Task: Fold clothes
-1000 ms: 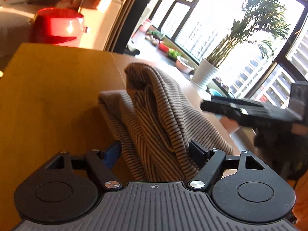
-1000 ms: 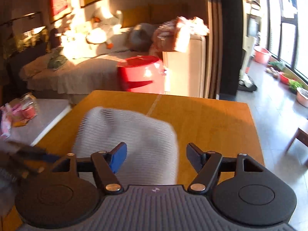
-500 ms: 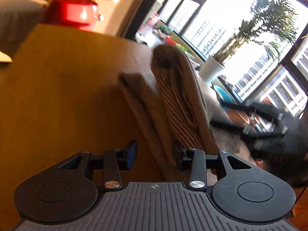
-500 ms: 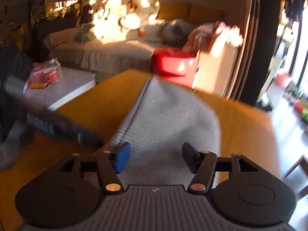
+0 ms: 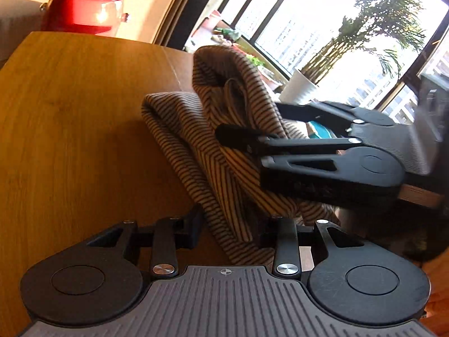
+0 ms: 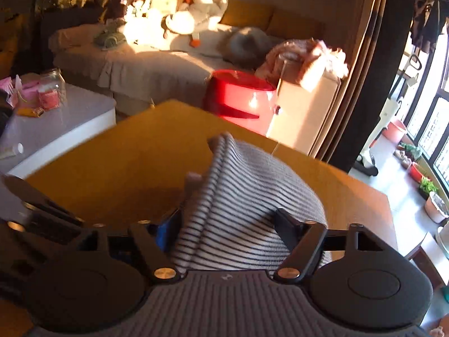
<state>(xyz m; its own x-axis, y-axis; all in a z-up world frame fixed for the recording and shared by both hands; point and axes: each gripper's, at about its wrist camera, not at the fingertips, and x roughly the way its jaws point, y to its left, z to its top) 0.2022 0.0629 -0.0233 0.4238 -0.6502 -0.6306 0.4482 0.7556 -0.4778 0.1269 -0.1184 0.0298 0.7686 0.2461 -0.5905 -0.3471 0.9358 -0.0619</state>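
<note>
A brown-and-cream striped garment (image 5: 224, 151) is bunched into a thick folded bundle that stands up off the wooden table (image 5: 84, 126). My left gripper (image 5: 231, 224) has narrowed onto the bundle's near end, and the cloth runs up and away from it. My right gripper (image 5: 248, 120) comes in from the right, its two fingers clamping the upper folds. In the right wrist view the striped garment (image 6: 238, 196) fills the space between the fingers of the right gripper (image 6: 228, 224) and rises to a peak over the table (image 6: 140, 154).
A red bucket (image 6: 238, 95) and a pale cabinet (image 6: 303, 112) stand beyond the table's far edge. A white side table (image 6: 56, 129) with a glass jar (image 6: 52, 87) is at left. A potted palm (image 5: 297, 90) stands by the windows.
My left gripper's fingers have closed from wide apart onto the garment. The right gripper has swung in close beside it, carrying its part of the cloth, and the bundle is now more upright.
</note>
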